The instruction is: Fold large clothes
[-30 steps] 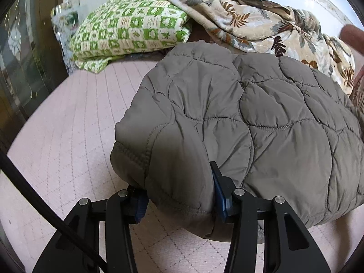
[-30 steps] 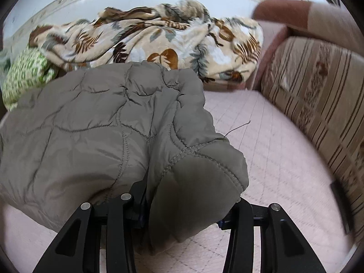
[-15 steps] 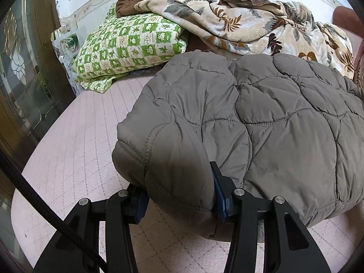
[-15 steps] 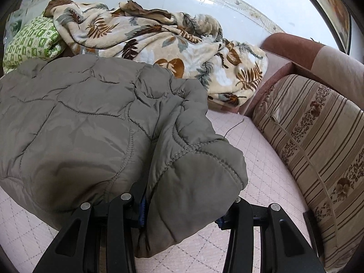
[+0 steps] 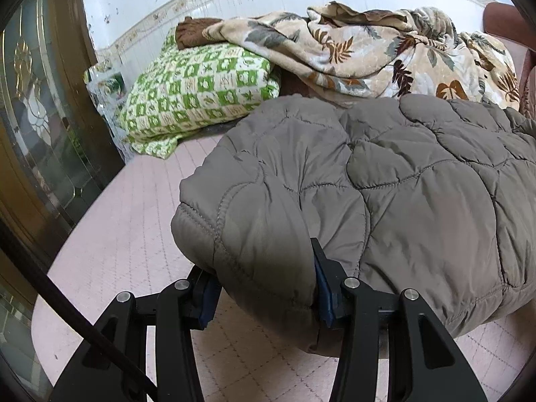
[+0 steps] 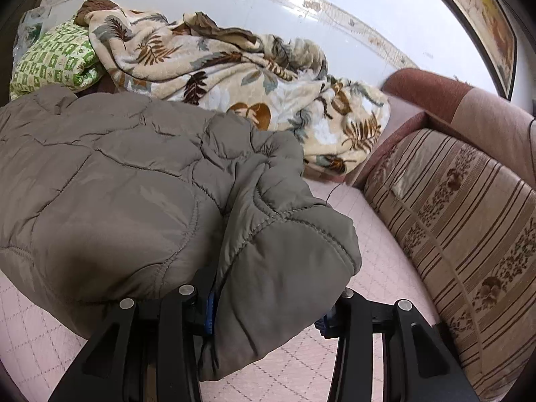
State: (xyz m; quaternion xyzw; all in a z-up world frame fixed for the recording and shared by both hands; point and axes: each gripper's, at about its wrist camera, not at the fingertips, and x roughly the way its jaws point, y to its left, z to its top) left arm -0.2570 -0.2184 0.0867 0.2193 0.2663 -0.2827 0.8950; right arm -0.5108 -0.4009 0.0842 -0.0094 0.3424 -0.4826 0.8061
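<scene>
A grey-brown quilted jacket (image 5: pixel 402 184) lies bunched on a pink quilted bed cover (image 5: pixel 127 234), gripped at two corners. The left gripper (image 5: pixel 264 298) pinches a thick fold at the jacket's left end, its blue pads pressing the padding from both sides; the fold bulges over the jaws and hides the fingertips. The right gripper (image 6: pixel 268 311) pinches the right end in the same manner, with the hemmed edge draped over the jaws so that only slivers of blue pad (image 6: pixel 209 315) show. How much of the jacket is off the cover cannot be made out; its underside is hidden in both views, and its far edge merges with a leaf-print blanket (image 6: pixel 234 67) heaped against the white wall. A green-and-white checked pillow (image 5: pixel 197 97) lies left of the blanket, partly buried under it, with a brown cloth (image 5: pixel 194 31) poking out on top. A striped sofa back (image 6: pixel 452 217) runs along the right, cut off by the fisheye rim. A glazed wooden door (image 5: pixel 37 127) at the left is badly distorted. A black cable (image 5: pixel 67 318) crosses the left view's corner.
</scene>
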